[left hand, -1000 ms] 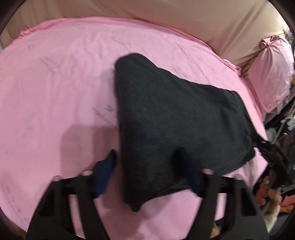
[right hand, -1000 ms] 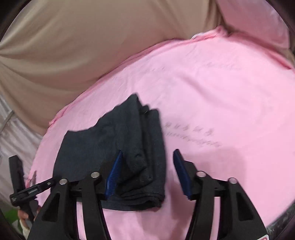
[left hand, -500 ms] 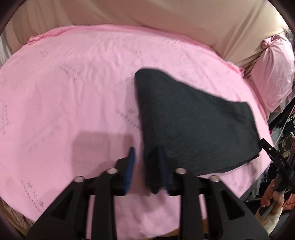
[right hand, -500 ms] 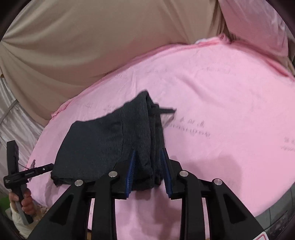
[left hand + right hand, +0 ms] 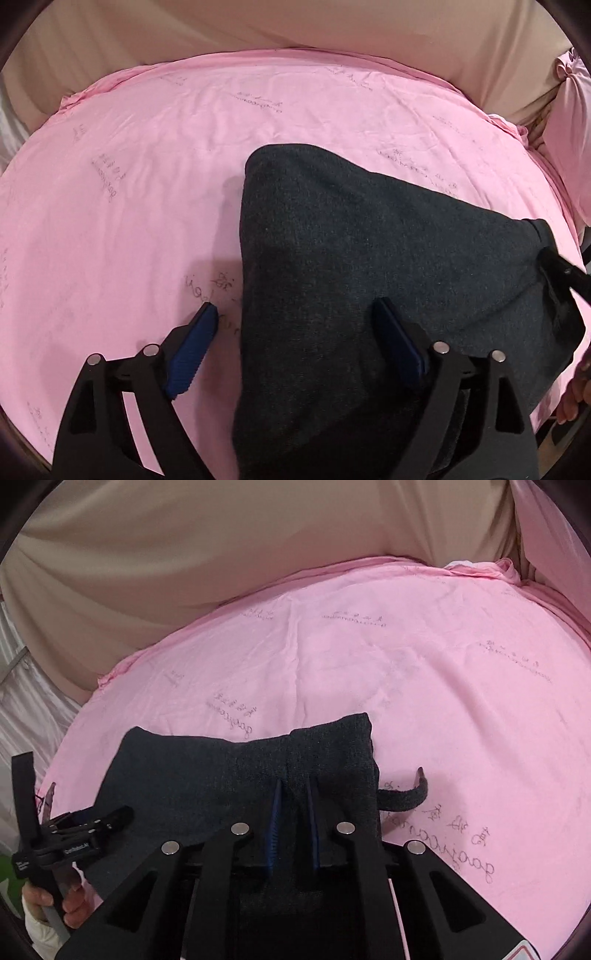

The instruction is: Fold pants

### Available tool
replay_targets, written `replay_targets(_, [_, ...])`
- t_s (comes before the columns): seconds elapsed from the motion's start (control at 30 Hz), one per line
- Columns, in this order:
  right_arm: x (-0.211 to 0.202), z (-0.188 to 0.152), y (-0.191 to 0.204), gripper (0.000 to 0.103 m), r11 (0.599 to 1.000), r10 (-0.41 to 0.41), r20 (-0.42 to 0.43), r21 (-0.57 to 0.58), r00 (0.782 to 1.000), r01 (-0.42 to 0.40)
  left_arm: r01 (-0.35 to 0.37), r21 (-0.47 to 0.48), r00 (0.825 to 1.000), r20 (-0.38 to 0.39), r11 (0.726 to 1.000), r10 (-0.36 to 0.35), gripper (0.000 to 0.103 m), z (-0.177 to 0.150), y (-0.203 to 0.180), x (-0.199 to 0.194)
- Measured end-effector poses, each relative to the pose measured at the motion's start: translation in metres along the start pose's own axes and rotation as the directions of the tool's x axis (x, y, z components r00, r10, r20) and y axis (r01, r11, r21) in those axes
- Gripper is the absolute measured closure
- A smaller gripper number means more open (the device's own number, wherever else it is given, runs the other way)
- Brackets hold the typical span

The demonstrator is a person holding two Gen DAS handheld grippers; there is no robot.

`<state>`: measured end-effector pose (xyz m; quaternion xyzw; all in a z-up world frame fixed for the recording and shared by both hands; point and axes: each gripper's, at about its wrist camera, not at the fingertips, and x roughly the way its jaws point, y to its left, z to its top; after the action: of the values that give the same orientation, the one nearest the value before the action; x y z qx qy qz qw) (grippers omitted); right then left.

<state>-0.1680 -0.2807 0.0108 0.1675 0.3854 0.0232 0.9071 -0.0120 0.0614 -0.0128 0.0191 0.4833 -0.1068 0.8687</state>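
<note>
Since half a second ago, left claw has spread wide over the pants on the bed; right claw pinches their folded edge.

Dk grey pants, pink sheet

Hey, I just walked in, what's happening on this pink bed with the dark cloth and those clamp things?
A person with a handheld gripper in each hand is folding dark grey pants on a pink bedsheet. The right gripper is pinched shut on a fold of the fabric near the end with the drawstring. The left gripper is open, its fingers straddling the pants' edge. The pants already lie folded into a compact stack.
</note>
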Motion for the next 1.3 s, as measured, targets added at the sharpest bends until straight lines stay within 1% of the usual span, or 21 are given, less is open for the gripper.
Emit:
replay_targets(0.07, [-0.018, -0.003, 0.004, 0.079, 1.0, -0.027, 0.042, -0.01, 0.999, 0.028, -0.014, 0.016, 1.0, 0.007, 1.0, 0.014, 0.018, -0.001, -0.002, -0.002])
replay_targets(0.2, [-0.042, -0.018, -0.007, 0.057, 0.998, -0.051, 0.06, 0.033, 0.997, 0.049, -0.032, 0.033, 0.999, 0.018, 0.999, 0.032, 0.019, -0.001, -0.01, -0.008])
replay_targets(0.37, [-0.041, -0.034, -0.026, 0.05, 0.993, -0.08, 0.011, 0.092, 0.997, 0.079, -0.026, 0.02, 1.0, 0.017, 0.999, 0.026, 0.018, -0.006, -0.008, -0.013])
replay_targets(0.57, [-0.046, -0.045, -0.04, 0.04, 0.989, -0.018, -0.012, 0.143, 1.0, 0.019, -0.025, 0.016, 0.999, 0.03, 1.0, 0.025, 0.015, -0.015, -0.001, -0.027])
replay_targets(0.63, [-0.049, -0.048, -0.045, 0.036, 0.987, 0.037, -0.024, 0.155, 0.999, -0.033, 0.051, -0.01, 0.998, 0.034, 0.999, -0.051, 0.012, -0.02, 0.011, -0.036])
replay_targets(0.67, [-0.049, -0.049, -0.047, 0.03, 0.985, 0.067, -0.035, 0.16, 0.997, -0.06, 0.104, -0.031, 0.994, 0.028, 0.994, -0.104, 0.009, -0.022, 0.018, -0.038])
replay_targets(0.7, [-0.05, -0.051, -0.049, 0.027, 0.982, 0.099, -0.049, 0.166, 0.994, -0.089, 0.18, -0.063, 0.984, 0.014, 0.982, -0.18, 0.009, -0.024, 0.028, -0.039])
replay_targets(0.77, [-0.044, -0.055, -0.056, 0.022, 0.966, 0.192, -0.084, 0.193, 0.978, -0.173, 0.326, -0.145, 0.942, -0.036, 0.934, -0.334, 0.009, -0.029, 0.047, -0.029])
replay_targets(0.8, [-0.039, -0.056, -0.061, 0.02, 0.952, 0.241, -0.103, 0.217, 0.965, -0.215, 0.36, -0.171, 0.926, -0.051, 0.917, -0.373, 0.009, -0.032, 0.05, -0.024])
replay_targets(0.83, [-0.033, -0.058, -0.064, 0.02, 0.941, 0.274, -0.121, 0.239, 0.954, -0.24, 0.383, -0.174, 0.919, -0.03, 0.907, -0.394, 0.009, -0.032, 0.054, -0.024])
replay_targets(0.87, [-0.023, -0.059, -0.068, 0.02, 0.926, 0.309, -0.147, 0.271, 0.94, -0.262, 0.386, -0.164, 0.917, -0.037, 0.908, -0.397, 0.009, -0.031, 0.052, -0.024])
replay_targets(0.9, [-0.018, -0.059, -0.069, 0.019, 0.917, 0.332, -0.146, 0.283, 0.932, -0.282, 0.408, -0.152, 0.907, -0.047, 0.9, -0.419, 0.009, -0.029, 0.048, -0.021])
replay_targets(0.93, [-0.016, -0.056, -0.067, 0.019, 0.913, 0.346, -0.135, 0.274, 0.928, -0.301, 0.434, -0.149, 0.894, -0.049, 0.889, -0.445, 0.009, -0.026, 0.043, -0.018])
replay_targets(1.0, [-0.007, -0.052, -0.06, 0.019, 0.878, 0.428, -0.14, 0.298, 0.893, -0.375, 0.47, -0.142, 0.874, -0.06, 0.871, -0.481, 0.01, -0.021, 0.034, -0.013])
replay_targets(1.03, [-0.002, -0.049, -0.056, 0.018, 0.874, 0.437, -0.139, 0.298, 0.889, -0.383, 0.47, -0.128, 0.875, -0.063, 0.873, -0.48, 0.011, -0.016, 0.026, -0.009])
replay_targets(1.07, [0.005, -0.046, -0.051, 0.018, 0.883, 0.423, -0.149, 0.288, 0.894, -0.37, 0.46, -0.119, 0.881, -0.064, 0.88, -0.469, 0.016, -0.012, 0.022, -0.006])
replay_targets(1.13, [0.011, -0.043, -0.042, 0.022, 0.893, 0.406, -0.14, 0.273, 0.903, -0.358, 0.441, -0.128, 0.89, -0.067, 0.888, -0.451, 0.045, -0.003, 0.018, 0.002])
replay_targets(1.17, [0.014, -0.041, -0.037, 0.046, 0.905, 0.38, -0.145, 0.261, 0.914, -0.335, 0.43, -0.141, 0.893, -0.077, 0.892, -0.443, 0.065, -0.001, 0.02, 0.006])
replay_targets(1.2, [0.014, -0.039, -0.033, 0.068, 0.912, 0.361, -0.148, 0.26, 0.921, -0.316, 0.439, -0.169, 0.886, -0.084, 0.883, -0.456, 0.073, 0.003, 0.024, 0.009])
replay_targets(1.23, [0.01, -0.04, -0.029, 0.069, 0.909, 0.364, -0.134, 0.265, 0.922, -0.321, 0.446, -0.189, 0.88, -0.084, 0.875, -0.467, 0.075, 0.004, 0.027, 0.007])
replay_targets(1.3, [-0.006, -0.042, -0.017, 0.074, 0.922, 0.348, -0.126, 0.227, 0.929, -0.314, 0.449, -0.157, 0.884, -0.069, 0.88, -0.463, 0.079, -0.001, 0.027, -0.009])
